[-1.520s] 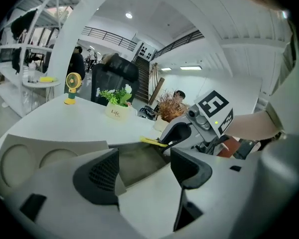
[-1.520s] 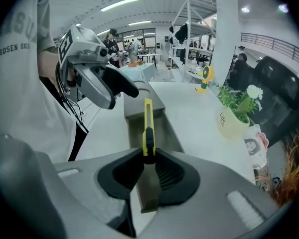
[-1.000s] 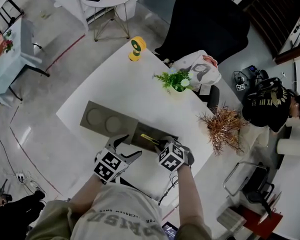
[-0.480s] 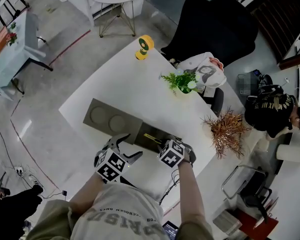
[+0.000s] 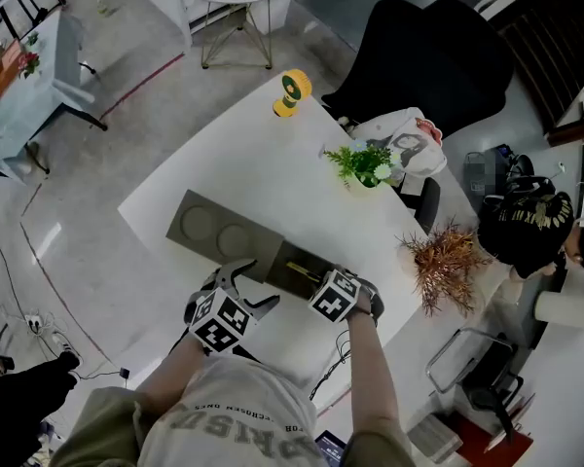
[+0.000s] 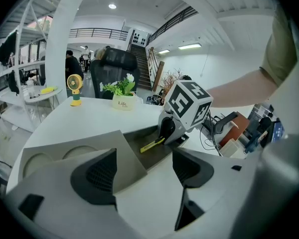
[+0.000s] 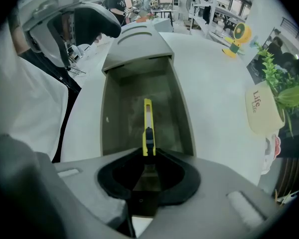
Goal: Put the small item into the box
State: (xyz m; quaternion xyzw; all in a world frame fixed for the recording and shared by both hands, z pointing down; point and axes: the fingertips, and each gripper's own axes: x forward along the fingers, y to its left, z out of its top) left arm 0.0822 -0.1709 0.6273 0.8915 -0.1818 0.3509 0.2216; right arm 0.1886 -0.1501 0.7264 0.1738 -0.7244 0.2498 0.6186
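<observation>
A yellow utility knife point(image 7: 147, 128) points lengthwise into the open grey box point(image 7: 112, 113), its far end low over the box floor. My right gripper point(image 7: 147, 158) is shut on the knife's near end. From above, the knife point(image 5: 300, 269) shows inside the box point(image 5: 284, 253), with the right gripper point(image 5: 314, 279) at the box's near end. The box's lid point(image 5: 212, 227), with two round recesses, lies against the box's left side. My left gripper point(image 6: 144, 176) stands open and holds nothing, just in front of the lid point(image 6: 79, 151). It looks toward the knife point(image 6: 152, 144).
The white table point(image 5: 263, 173) carries a potted plant point(image 5: 365, 163), a yellow desk fan point(image 5: 290, 93) at the far corner and a dried brown plant point(image 5: 443, 261) at the right edge. A black chair point(image 5: 419, 56) stands behind. A person point(image 5: 526, 227) sits to the right.
The head view has shifted a little. Both grippers and the knife keep their places at the box.
</observation>
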